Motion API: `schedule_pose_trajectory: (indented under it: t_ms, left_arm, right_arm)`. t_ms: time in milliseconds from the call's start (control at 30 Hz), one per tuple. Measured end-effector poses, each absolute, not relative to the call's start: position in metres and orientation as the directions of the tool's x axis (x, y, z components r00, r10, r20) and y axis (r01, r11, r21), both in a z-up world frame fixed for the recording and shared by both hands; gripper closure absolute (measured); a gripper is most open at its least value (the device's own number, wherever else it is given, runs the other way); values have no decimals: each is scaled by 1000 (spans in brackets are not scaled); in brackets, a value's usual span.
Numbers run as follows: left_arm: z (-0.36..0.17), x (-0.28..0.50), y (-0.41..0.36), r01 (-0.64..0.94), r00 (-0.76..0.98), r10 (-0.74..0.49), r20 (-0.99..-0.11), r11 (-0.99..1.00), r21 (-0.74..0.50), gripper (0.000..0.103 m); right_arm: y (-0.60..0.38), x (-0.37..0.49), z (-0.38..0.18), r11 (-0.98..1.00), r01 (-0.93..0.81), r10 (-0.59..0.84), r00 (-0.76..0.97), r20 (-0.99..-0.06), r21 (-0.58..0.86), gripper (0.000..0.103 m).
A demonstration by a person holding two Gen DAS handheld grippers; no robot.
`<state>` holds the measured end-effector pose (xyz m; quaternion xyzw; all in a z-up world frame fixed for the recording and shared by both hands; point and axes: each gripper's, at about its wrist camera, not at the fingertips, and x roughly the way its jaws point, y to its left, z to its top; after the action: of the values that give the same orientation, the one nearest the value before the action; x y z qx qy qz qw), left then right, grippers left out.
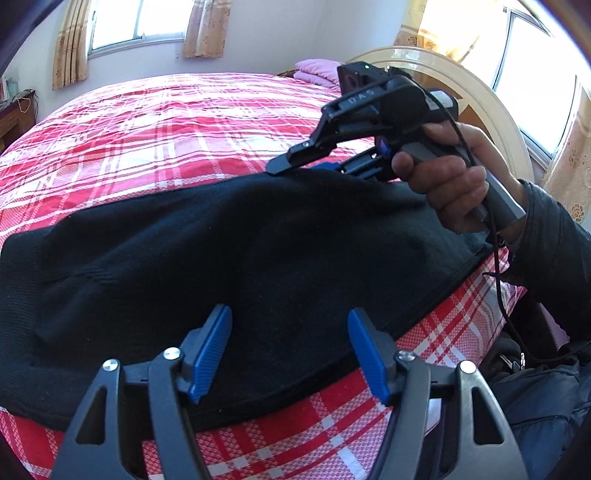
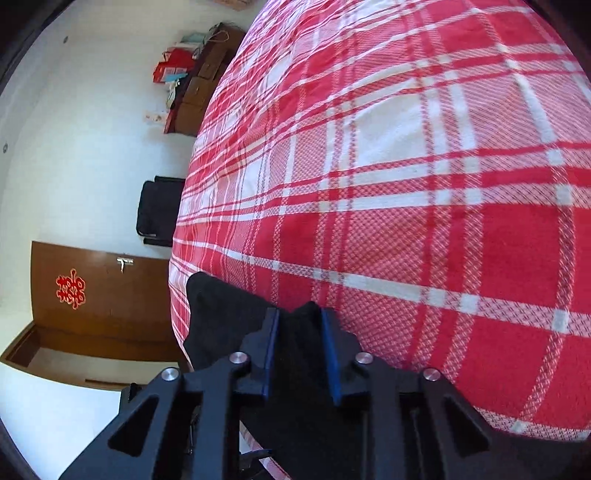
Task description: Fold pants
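The black pants (image 1: 229,251) lie spread across the near part of the bed (image 1: 155,122), on its red, white and pink plaid cover, with one edge running close to the side of the mattress.

In the left wrist view, the left gripper (image 1: 290,354) hangs over the near edge of the pants with its jaws apart; the blue pads (image 1: 210,350) stand on either side of the dark cloth without pressing on it, so nothing is held there.

The right gripper (image 2: 299,350) is at the far edge of the garment, carried by a hand (image 1: 454,177) in a dark sleeve (image 1: 554,243). Its jaws are drawn close together on a bunched fold of the black fabric, which rises in a small peak between the blue pads (the right wrist view shows this most plainly). A loose corner of the pants sticks out to the left of that grip, over the bed's edge.

Beyond the bed are curtained windows (image 1: 136,22), a pale curved headboard (image 1: 472,85) and a pink pillow (image 1: 317,72). The right wrist view takes in a brown door (image 2: 99,295) bearing a red paper ornament (image 2: 71,288).
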<state>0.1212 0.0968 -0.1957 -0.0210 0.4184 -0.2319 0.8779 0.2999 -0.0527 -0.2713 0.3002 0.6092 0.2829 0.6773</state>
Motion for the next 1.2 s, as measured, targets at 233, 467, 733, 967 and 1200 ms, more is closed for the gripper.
schedule_pose_trajectory:
  t_ms: [233,467,733,967,1200]
  left_arm:
    - [-195,117,95,393,548,-416,-725,894,-215,35]
    - [-195,116,94,395,551,-413,-725,894,-209,35]
    - [-194,116,94,400,553,-411,-725,894,-202,35]
    - [-194,114,91,437,532,-422,-734,879,-188,26]
    - [-194,109,80,456,561,-351,-749,887,-74,25]
  right_arm:
    - [-61,298,-270,613,-2,784,122,-609,790,83]
    - [-77,298,-280,571,47,807,154,-570,820,83]
    - [-64,290,-243,714,-95,689,276,-671,694,101]
    - [-43,310,-223,819,-141,568,338,-751,556,101]
    - [-47,316,-247,856,-123,515,297,-804,503,101]
